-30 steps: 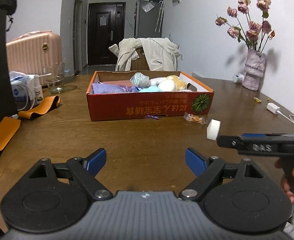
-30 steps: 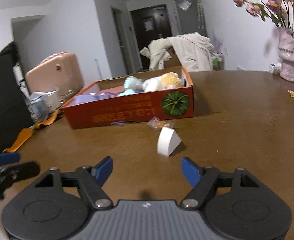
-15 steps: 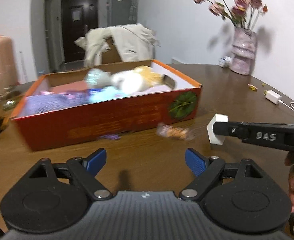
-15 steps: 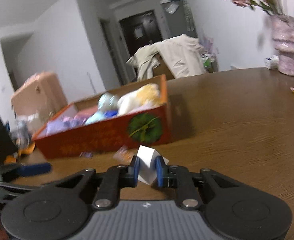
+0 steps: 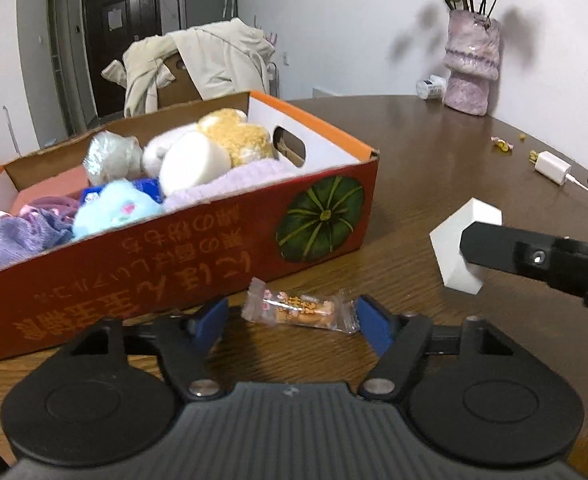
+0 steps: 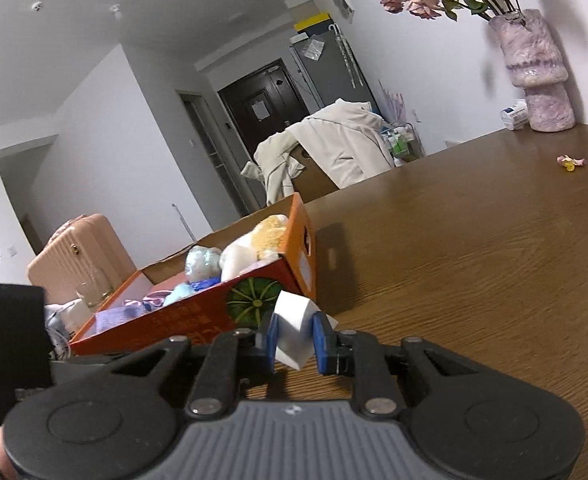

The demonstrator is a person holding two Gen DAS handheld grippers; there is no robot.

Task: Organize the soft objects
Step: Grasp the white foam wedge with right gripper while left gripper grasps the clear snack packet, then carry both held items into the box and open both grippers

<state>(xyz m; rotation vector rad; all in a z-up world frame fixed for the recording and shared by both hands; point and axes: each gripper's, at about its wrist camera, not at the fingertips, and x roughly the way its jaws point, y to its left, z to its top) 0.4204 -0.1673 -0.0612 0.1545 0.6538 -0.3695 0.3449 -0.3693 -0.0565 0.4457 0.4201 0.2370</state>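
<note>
One white sponge wedge (image 6: 292,330) is pinched between the blue pads of the right gripper (image 6: 294,338), low in the centre of the right wrist view, lifted clear of the brown wooden table (image 6: 474,264). In the left wrist view the same wedge (image 5: 456,240) sits at middle right, clamped at the tip of the right gripper's black finger (image 5: 534,260), near the right corner of the box.

One orange cardboard box (image 5: 198,252) with a green pumpkin print fills the left and centre of the left wrist view. Several soft things are heaped in it: one round white sponge (image 5: 194,166), one yellow plush (image 5: 236,138), one pale blue plush (image 5: 114,208), one grey-white plush (image 5: 112,156) and lilac knitted cloth (image 5: 250,178); more lies under them, and I cannot count the rest.

The left gripper (image 5: 292,320) has its two blue pads spread wide, low in the centre, holding nothing. One clear-wrapped snack packet (image 5: 300,310) lies on the table between those pads, just in front of the box wall.

At upper right stands one lilac vase (image 5: 472,66) of dried roses. One white charger (image 5: 552,168) with its cable lies at the right edge, with a few petals or scraps (image 5: 502,144) beside it. Beyond the box, a beige coat (image 5: 198,60) hangs over a chair. One pink suitcase (image 6: 82,260) stands at the left of the right wrist view.
</note>
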